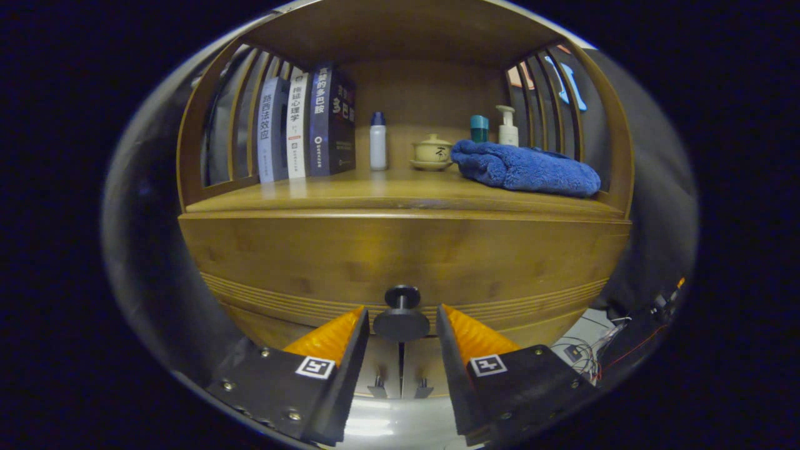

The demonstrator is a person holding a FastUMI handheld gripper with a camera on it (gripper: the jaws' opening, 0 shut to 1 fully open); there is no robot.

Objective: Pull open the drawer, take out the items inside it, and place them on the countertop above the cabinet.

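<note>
Staged home corner in a booth: wooden cabinet point(400, 256) with books point(306, 125), teacup point(432, 152), folded towel point(525, 169), loose wiring point(600, 350).

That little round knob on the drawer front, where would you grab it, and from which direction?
Take the drawer knob by its narrow stem, behind the wide round disc, coming straight at the drawer front with one finger on each side. The disc flares wider than the stem, so closed fingers would likely catch behind it when pulling. The gripper is open, its fingers flanking the knob, seemingly with a small gap either side.
</note>
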